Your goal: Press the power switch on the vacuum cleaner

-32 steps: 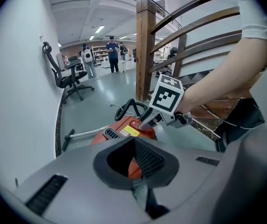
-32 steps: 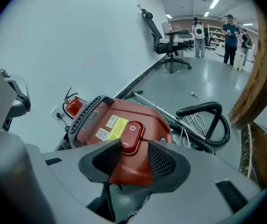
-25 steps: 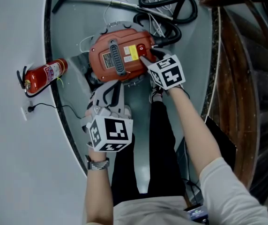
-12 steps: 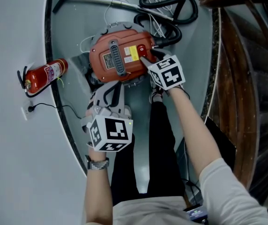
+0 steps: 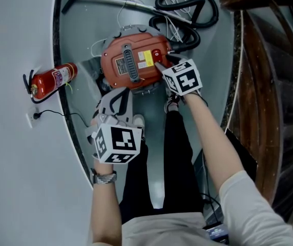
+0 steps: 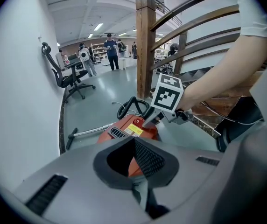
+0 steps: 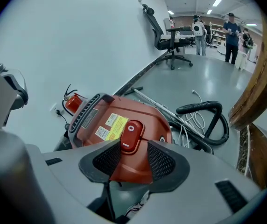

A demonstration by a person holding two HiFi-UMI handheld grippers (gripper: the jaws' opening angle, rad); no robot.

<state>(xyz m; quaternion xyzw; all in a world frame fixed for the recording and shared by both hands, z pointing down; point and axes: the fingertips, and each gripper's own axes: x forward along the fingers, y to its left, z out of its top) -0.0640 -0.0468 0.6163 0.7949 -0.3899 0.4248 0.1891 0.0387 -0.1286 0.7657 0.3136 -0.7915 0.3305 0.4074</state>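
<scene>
Right gripper view puts the red power switch [image 7: 131,136], on top of the vacuum cleaner [image 7: 101,118], just past my right gripper [image 7: 133,147]. Its jaws are parted and empty, their tips at the switch's near end; I cannot tell if they touch. My right forearm [image 5: 208,132] reaches straight toward the cleaner. My left gripper [image 6: 129,157] hangs short of the cleaner, jaws parted, nothing held.

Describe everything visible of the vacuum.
The vacuum is a round, orange-red canister, plastic-looking, upright on the floor by the wall. Its top carries a dark ribbed handle, a yellow label and a red rocker switch. A black hose loops behind it. The right gripper sits at the switch, jaws apart.
</scene>
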